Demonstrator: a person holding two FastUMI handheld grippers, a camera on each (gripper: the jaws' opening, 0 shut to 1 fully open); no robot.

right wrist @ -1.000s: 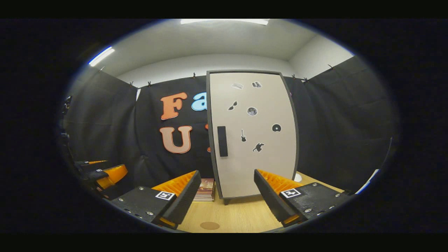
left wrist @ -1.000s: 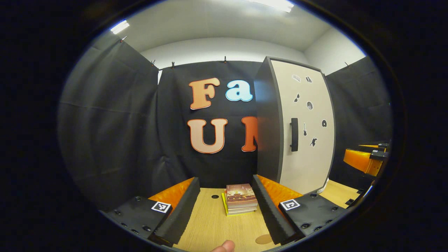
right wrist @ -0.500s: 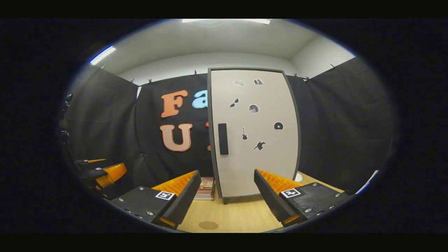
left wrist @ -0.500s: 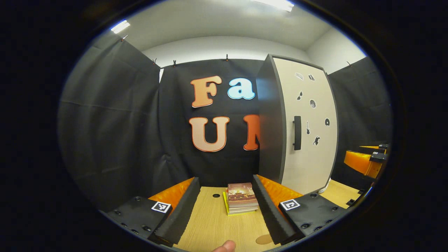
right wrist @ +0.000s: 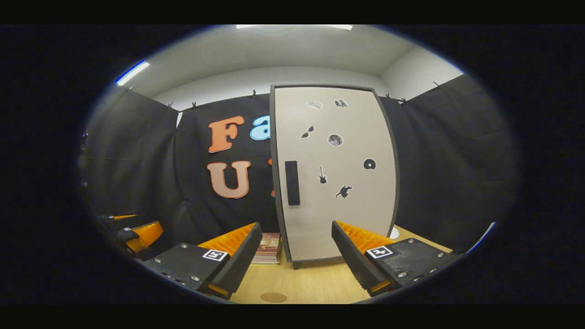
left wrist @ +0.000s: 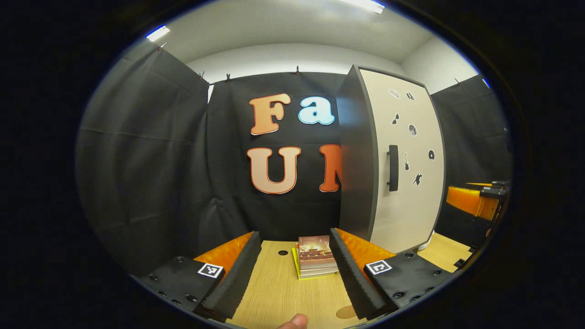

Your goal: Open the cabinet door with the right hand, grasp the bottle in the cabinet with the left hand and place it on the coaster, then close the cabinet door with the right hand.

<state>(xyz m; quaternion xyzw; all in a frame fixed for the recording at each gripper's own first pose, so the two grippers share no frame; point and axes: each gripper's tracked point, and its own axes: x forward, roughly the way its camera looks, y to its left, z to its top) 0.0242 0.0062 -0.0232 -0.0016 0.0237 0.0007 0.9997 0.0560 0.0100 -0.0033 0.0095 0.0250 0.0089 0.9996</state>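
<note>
— What did the room and the surface look like from your station?

— I saw black cloth walls around a pale wooden table (right wrist: 315,283), with a white ceiling above. A tall cabinet (right wrist: 333,171) stood at the far side, its light door (right wrist: 352,210) shut and dotted with small stickers, a dark handle (right wrist: 292,183) near its left edge. Left of it lay a stack of books (left wrist: 315,256). A round brown coaster (right wrist: 273,297) sat on the near table. The bottle was hidden; I could not tell where it stood behind that door.

— And your grippers?

— My left gripper (left wrist: 295,262) had its jaws apart, framing the books without touching them; a fingertip (left wrist: 295,322) showed at the near edge. My right gripper (right wrist: 297,253) was also spread wide, facing the cabinet and holding nothing.

— Anything different from a second before?

— Slightly. The cabinet sat a little larger in the right gripper view, and it had slid right in the left gripper view. The jaws kept their spread.
</note>
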